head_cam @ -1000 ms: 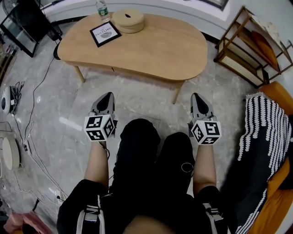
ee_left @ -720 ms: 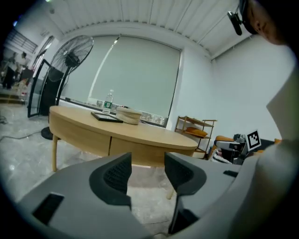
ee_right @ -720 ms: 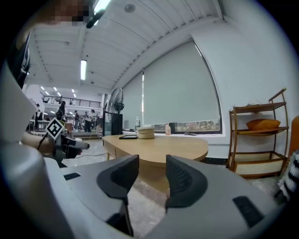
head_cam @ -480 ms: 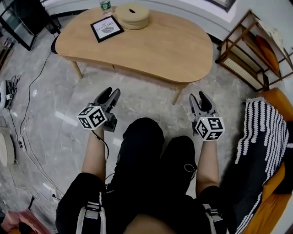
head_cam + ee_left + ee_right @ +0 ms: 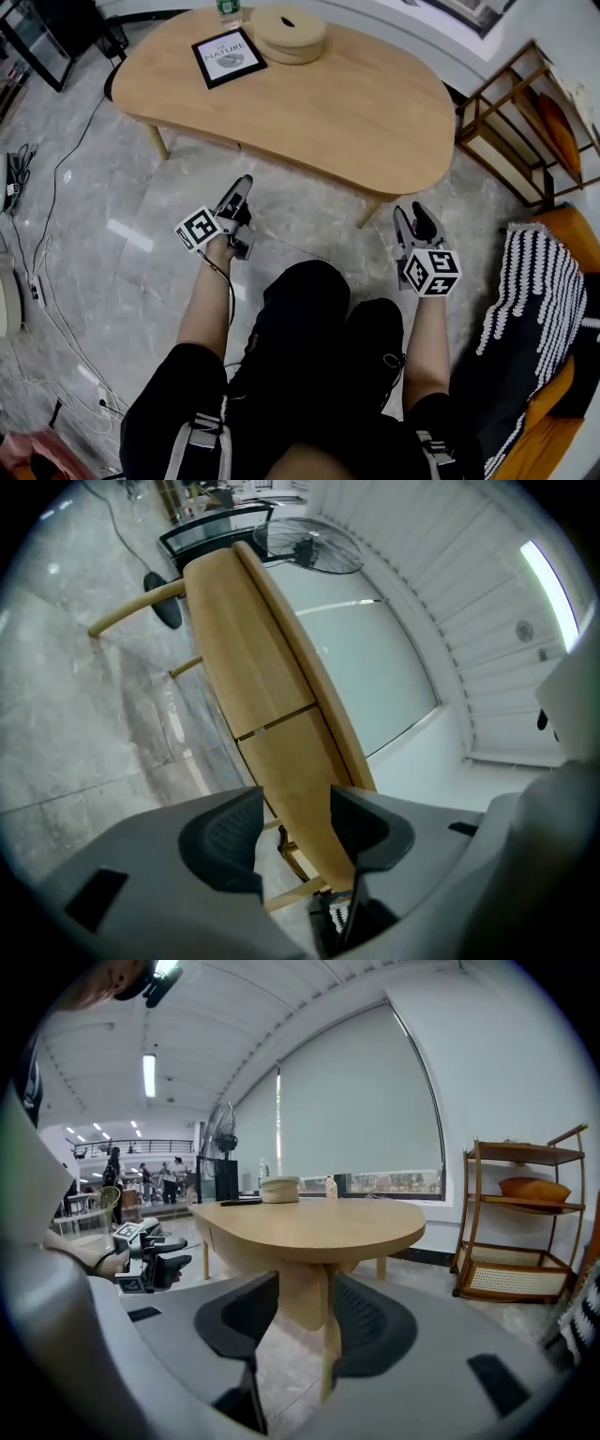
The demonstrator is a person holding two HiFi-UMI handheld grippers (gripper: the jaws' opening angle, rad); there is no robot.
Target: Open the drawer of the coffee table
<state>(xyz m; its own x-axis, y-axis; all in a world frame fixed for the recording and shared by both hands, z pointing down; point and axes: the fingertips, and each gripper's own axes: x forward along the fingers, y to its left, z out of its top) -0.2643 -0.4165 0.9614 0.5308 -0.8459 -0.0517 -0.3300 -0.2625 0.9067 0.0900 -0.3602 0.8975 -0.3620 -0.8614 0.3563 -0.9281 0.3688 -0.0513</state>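
Coffee table [image 5: 356, 103]: pale wood with a rounded bean-shaped top, across the upper middle of the head view; its near edge faces the seated person.
Drawer [image 5: 286, 766]: shut, its front flush in the side panel under the near edge; a thin seam [image 5: 277, 722] crosses that panel.
Far left: cables [image 5: 42, 234] trail over the marble floor [image 5: 122, 253], well apart from the table legs.
Tabletop, left end: a framed picture [image 5: 228, 58] lies flat, a bottle [image 5: 229, 7] stands behind it at the far edge, and a round lidded box [image 5: 289, 33] sits just beside them. The rest of the top is bare wood.
Left gripper [image 5: 242, 192]: rolled onto its side and pointing at the near side panel, near it but not touching. Its jaws have just been opening and stand wide apart, with nothing between the pads.
Open room: a strip of bare floor runs between the table's near edge and the person's knees.
Right gripper [image 5: 414, 214]: upright, just beside the table's near right leg [image 5: 368, 208] and apart from it. Its jaws have just been opening and stand wide apart, gripping nothing; the leg shows beyond the gap.
Right side: a wooden shelf unit [image 5: 525, 131] stands near the table's right end, with a narrow gap of floor between them.
Far right: a striped throw [image 5: 525, 291] lies over an orange sofa [image 5: 572, 225].
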